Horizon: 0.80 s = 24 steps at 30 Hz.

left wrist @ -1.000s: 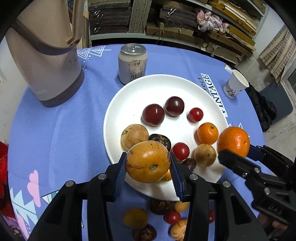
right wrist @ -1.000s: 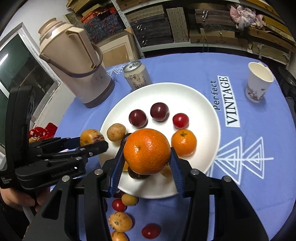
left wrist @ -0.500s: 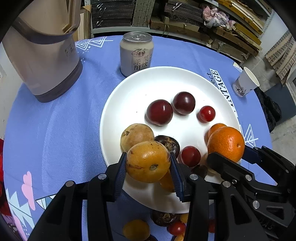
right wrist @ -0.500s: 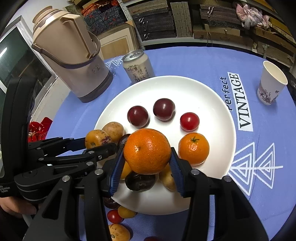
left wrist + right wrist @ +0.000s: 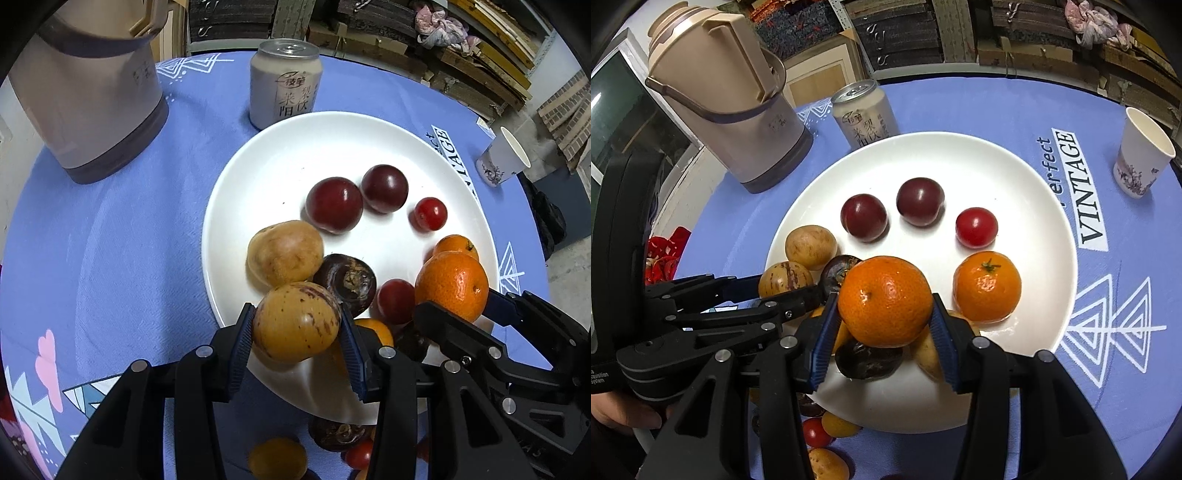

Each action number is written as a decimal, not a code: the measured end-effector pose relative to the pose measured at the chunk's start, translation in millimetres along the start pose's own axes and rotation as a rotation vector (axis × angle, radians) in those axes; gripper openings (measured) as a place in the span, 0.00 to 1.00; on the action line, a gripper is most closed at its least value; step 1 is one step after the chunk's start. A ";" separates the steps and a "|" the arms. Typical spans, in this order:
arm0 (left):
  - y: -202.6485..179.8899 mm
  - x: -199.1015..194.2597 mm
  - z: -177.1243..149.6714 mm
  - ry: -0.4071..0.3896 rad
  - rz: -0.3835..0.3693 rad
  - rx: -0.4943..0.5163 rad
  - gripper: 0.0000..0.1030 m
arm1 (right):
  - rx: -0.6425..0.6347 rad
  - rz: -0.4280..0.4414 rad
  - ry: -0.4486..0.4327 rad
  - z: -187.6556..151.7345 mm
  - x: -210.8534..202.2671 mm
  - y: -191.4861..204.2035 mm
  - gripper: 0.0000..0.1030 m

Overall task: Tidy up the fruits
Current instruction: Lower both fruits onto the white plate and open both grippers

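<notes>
Blue-padded fingers (image 5: pixel 242 341) of left gripper (image 5: pixel 296 345) clamp a speckled yellow fruit (image 5: pixel 295 321), lower centre of frame, over near rim of white plate (image 5: pixel 295 147); right gripper (image 5: pixel 884 328) fingers (image 5: pixel 822 341) clamp an orange (image 5: pixel 885 301), centre-low, above plate w/ plums, tomatoes, smaller orange (image 5: pixel 987 290); drink can (image 5: pixel 864 116) & flask (image 5: pixel 727 96) upper left; paper cup (image 5: pixel 1143 155) upper right.

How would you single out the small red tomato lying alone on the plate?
Find the white plate beside the drink can. On its far half lie two dark plums; just right of them sits the cherry tomato, brighter red and smaller than either plum.
</notes>
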<state>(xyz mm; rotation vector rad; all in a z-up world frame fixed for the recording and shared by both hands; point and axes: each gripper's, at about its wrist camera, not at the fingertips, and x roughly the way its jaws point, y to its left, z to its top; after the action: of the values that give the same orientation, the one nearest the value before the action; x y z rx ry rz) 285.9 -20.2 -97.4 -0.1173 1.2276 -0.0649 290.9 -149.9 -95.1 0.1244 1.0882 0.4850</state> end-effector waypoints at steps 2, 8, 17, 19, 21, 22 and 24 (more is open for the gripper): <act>1.5 0.0 0.2 0.000 -0.011 -0.010 0.44 | 0.013 0.008 -0.007 1.0 1.0 -1.7 0.46; 2.8 -0.8 0.6 -0.002 -0.014 -0.012 0.44 | 0.000 -0.003 0.002 2.2 -1.8 -1.9 0.51; -10.0 -35.4 -6.7 -0.076 -0.001 0.029 0.57 | 0.005 -0.015 -0.037 -10.0 -33.3 4.0 0.57; -10.5 -41.6 -10.8 -0.073 -0.009 0.018 0.57 | 0.003 -0.014 -0.043 -11.9 -39.4 7.7 0.57; -10.9 -48.3 -16.4 -0.078 -0.009 0.014 0.57 | 0.004 -0.010 -0.050 -15.6 -47.0 11.6 0.57; -10.8 -53.2 -19.8 -0.082 -0.006 0.016 0.57 | 0.003 -0.010 -0.051 -16.6 -49.2 13.5 0.57; -10.4 -59.0 -25.7 -0.083 -0.003 0.016 0.58 | 0.000 -0.006 -0.051 -22.5 -55.7 18.1 0.57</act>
<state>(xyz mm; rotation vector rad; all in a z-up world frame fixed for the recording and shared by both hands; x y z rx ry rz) 242.1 -25.2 -49.4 -0.1066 1.1443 -0.0715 244.9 -161.3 -54.1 0.1329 1.0384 0.4739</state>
